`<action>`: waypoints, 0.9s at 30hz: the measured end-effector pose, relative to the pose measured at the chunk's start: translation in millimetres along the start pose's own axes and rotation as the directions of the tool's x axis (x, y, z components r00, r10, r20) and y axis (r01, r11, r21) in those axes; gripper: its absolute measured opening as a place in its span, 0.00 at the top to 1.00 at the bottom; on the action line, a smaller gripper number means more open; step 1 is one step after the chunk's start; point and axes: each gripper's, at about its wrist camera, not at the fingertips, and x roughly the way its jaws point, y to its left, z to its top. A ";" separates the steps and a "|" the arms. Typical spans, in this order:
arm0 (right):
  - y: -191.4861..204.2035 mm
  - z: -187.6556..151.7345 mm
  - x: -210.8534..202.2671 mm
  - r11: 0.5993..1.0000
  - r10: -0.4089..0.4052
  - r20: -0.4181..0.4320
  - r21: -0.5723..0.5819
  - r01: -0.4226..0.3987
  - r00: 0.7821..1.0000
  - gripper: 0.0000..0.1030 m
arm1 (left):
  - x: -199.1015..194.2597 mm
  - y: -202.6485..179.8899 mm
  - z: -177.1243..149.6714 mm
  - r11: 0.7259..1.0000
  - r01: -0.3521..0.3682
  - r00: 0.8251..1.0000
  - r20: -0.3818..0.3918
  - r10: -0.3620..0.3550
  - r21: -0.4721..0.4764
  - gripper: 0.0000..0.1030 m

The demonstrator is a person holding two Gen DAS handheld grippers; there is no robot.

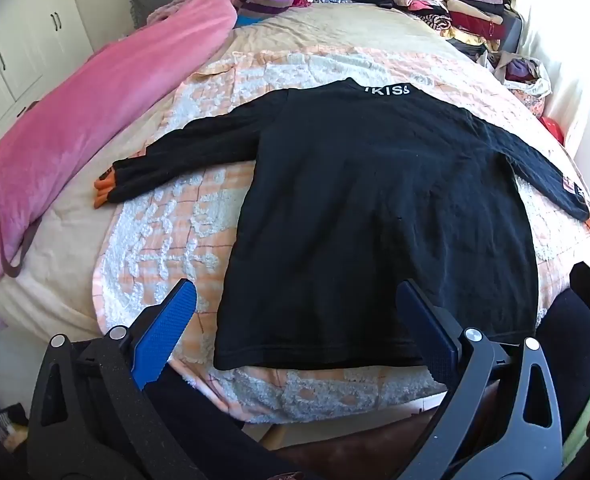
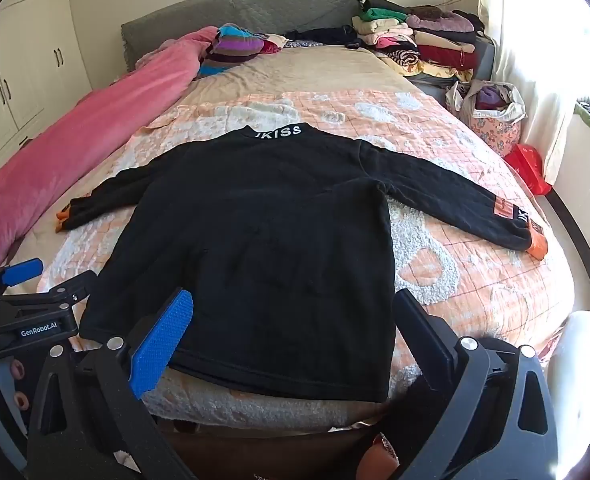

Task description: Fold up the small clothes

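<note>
A small black long-sleeved sweater [image 1: 375,200] [image 2: 263,236] lies flat on the bed, collar lettering away from me, both sleeves spread out with orange cuffs. My left gripper [image 1: 299,292] hovers open over the sweater's near left hem corner, with nothing between its blue pads [image 1: 167,328]. My right gripper [image 2: 295,300] hangs open above the near hem, its left pad [image 2: 163,340] over the cloth and its right finger near the hem's right corner. The left gripper's body [image 2: 27,312] shows at the left edge of the right wrist view.
A peach and white patterned quilt [image 2: 455,272] covers the bed. A pink blanket [image 1: 75,128] runs along the left side. Folded clothes [image 2: 423,40] are stacked at the far right by the headboard. A fabric bag [image 2: 491,116] and a red bag [image 2: 531,168] stand right of the bed.
</note>
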 end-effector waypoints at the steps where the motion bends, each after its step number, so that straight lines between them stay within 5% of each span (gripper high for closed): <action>1: 0.1 0.0 -0.3 1.000 0.001 0.001 0.000 -0.001 1.000 0.04 | 0.3 0.2 -0.2 1.000 0.003 1.000 -0.004 -0.003 -0.002 0.09; 27: -2.7 -2.5 -0.4 1.000 -0.013 0.000 -0.001 0.013 1.000 0.04 | -4.5 -8.1 0.1 1.000 -0.009 1.000 0.022 0.009 0.030 0.09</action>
